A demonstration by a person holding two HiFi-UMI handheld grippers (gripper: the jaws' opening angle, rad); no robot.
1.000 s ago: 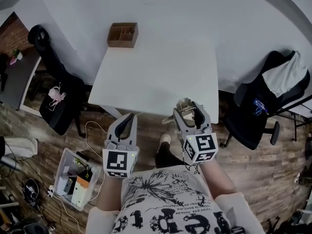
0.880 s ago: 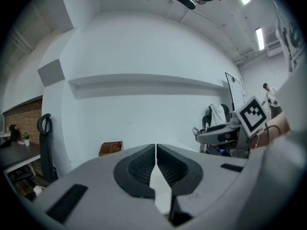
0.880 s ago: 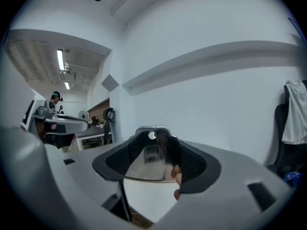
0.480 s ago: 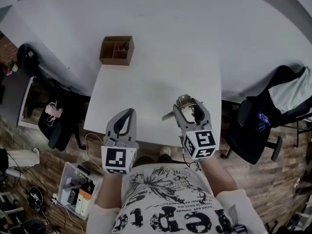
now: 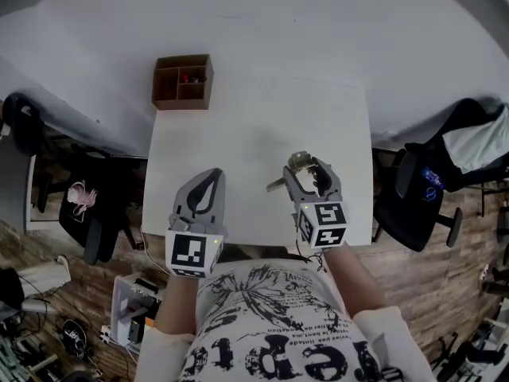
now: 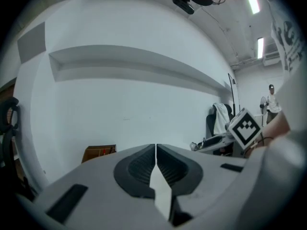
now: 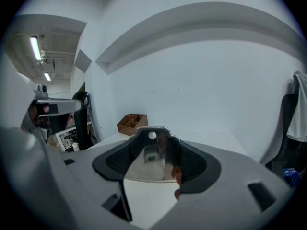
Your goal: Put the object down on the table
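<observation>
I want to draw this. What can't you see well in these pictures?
1. Shiny object in the right gripper: jaws cover its sides in the right gripper view; small in the head view.
2. What lies inside the box: too small, every view.

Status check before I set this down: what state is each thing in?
left gripper: shut, empty.
right gripper: shut on the metal object.
metal object: held over the table, not set down.
wooden box: upright at table's far left corner, open top.
</observation>
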